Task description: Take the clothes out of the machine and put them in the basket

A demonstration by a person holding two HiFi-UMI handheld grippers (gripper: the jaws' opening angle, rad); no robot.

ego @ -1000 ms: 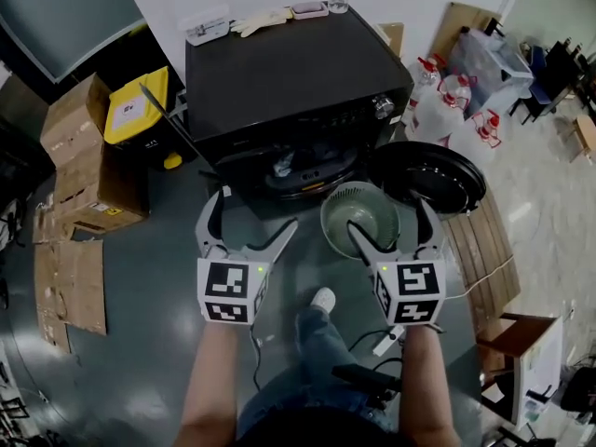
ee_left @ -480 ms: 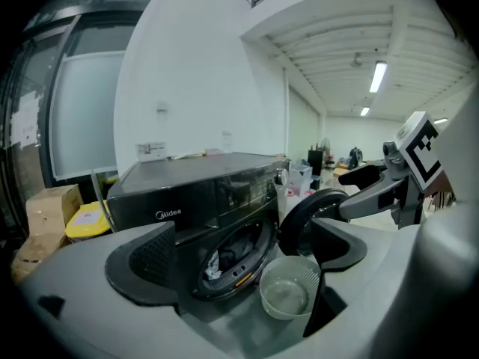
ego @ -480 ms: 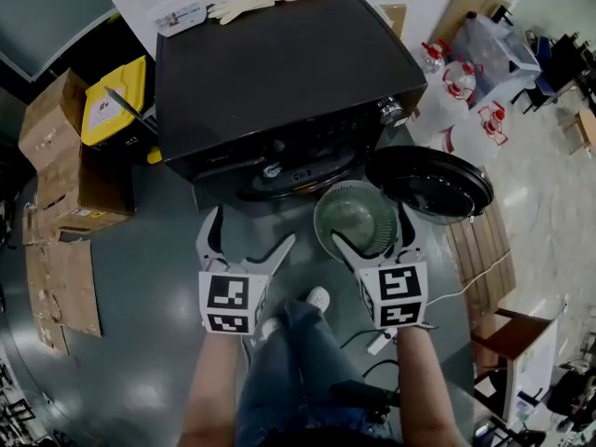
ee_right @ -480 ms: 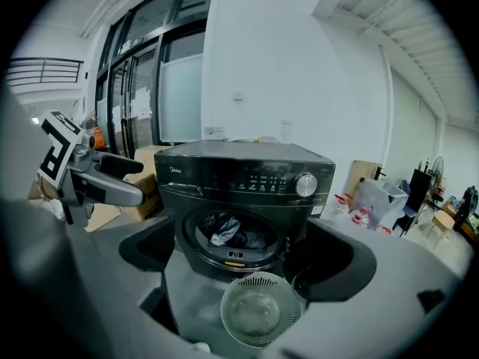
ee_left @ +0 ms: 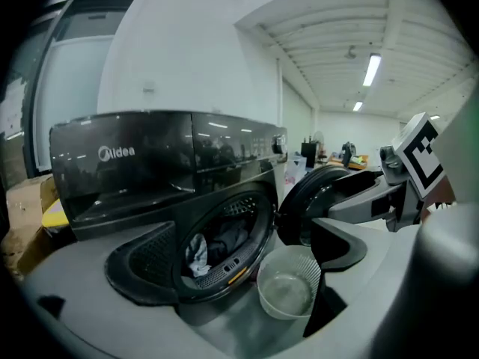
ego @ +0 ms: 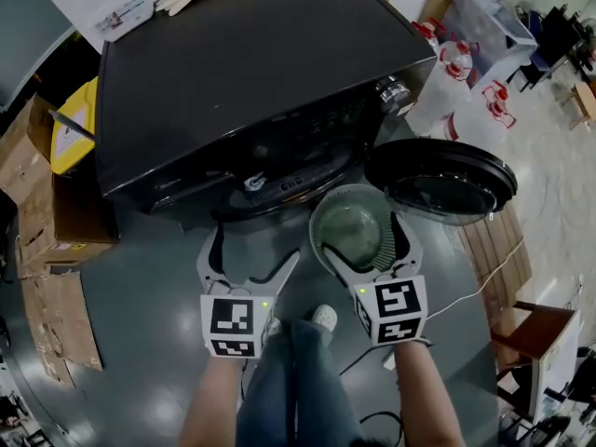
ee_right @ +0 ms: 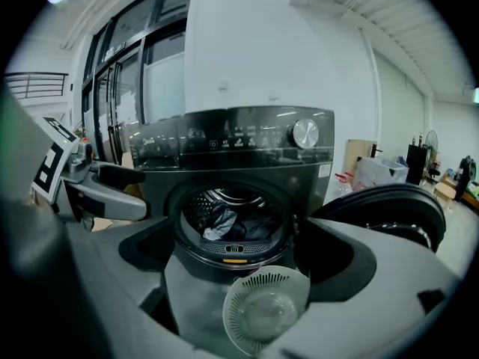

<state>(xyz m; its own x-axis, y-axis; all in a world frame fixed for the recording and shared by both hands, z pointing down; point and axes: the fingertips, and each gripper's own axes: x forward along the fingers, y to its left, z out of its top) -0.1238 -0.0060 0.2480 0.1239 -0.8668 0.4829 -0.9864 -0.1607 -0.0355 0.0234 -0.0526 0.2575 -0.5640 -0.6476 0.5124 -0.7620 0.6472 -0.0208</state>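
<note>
Facing the open machine (ego: 261, 73) — left gripper (ego: 253, 248), right gripper (ego: 365, 238), jaws apart.

Clothes (ee_right: 224, 221) lie in the open machine (ee_right: 239, 144), the basket (ee_right: 263, 310) just before it, seen between spread fingers (ee_right: 374, 275)

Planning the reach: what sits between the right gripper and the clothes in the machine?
The basket, on the floor below the machine's opening, in front of the clothes; the right gripper view shows it.

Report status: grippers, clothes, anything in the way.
Left gripper, right gripper open, empty. Clothes in machine, door open. Basket empty below opening; nothing in the way.
</note>
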